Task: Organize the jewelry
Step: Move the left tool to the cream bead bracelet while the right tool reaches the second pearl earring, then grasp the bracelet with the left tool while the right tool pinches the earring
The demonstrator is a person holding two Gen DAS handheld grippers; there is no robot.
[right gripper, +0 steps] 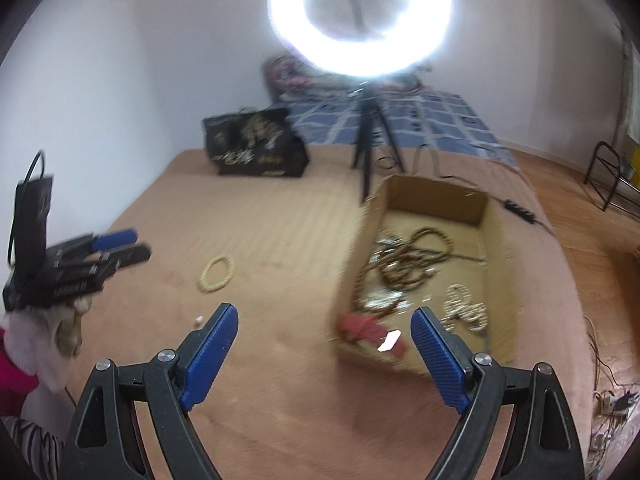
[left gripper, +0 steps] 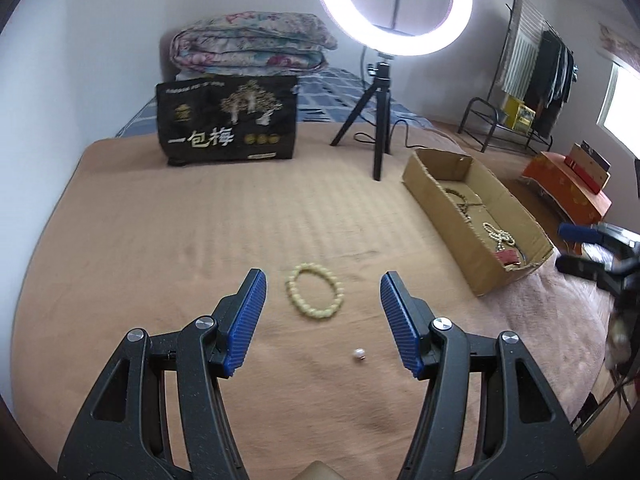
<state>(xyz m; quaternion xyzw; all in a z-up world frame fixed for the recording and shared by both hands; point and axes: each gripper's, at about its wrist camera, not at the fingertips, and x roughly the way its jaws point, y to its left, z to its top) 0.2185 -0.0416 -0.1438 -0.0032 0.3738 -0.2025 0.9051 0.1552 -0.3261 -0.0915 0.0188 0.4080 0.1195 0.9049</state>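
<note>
A pale yellow bead bracelet point(left gripper: 315, 293) lies flat on the tan blanket, just beyond my left gripper point(left gripper: 323, 280), which is open with nothing between its blue pads. A small white bead point(left gripper: 359, 354) rests loose near the right pad. My right gripper point(right gripper: 325, 316) is open too, hovering in front of the near end of a cardboard box point(right gripper: 352, 264). The box holds brown bead strands point(right gripper: 404, 260), a white pearl piece point(right gripper: 464, 308) and a red item point(right gripper: 368, 330). The right wrist view also has the bracelet point(right gripper: 216, 274) and the left gripper point(right gripper: 132, 246) at its left.
A black printed bag point(left gripper: 228, 120) stands at the back of the blanket. A ring light on a black tripod point(left gripper: 378, 120) stands between bag and box, its cable trailing right. Folded quilts point(left gripper: 252, 40) lie behind. The bed edge drops off to the right.
</note>
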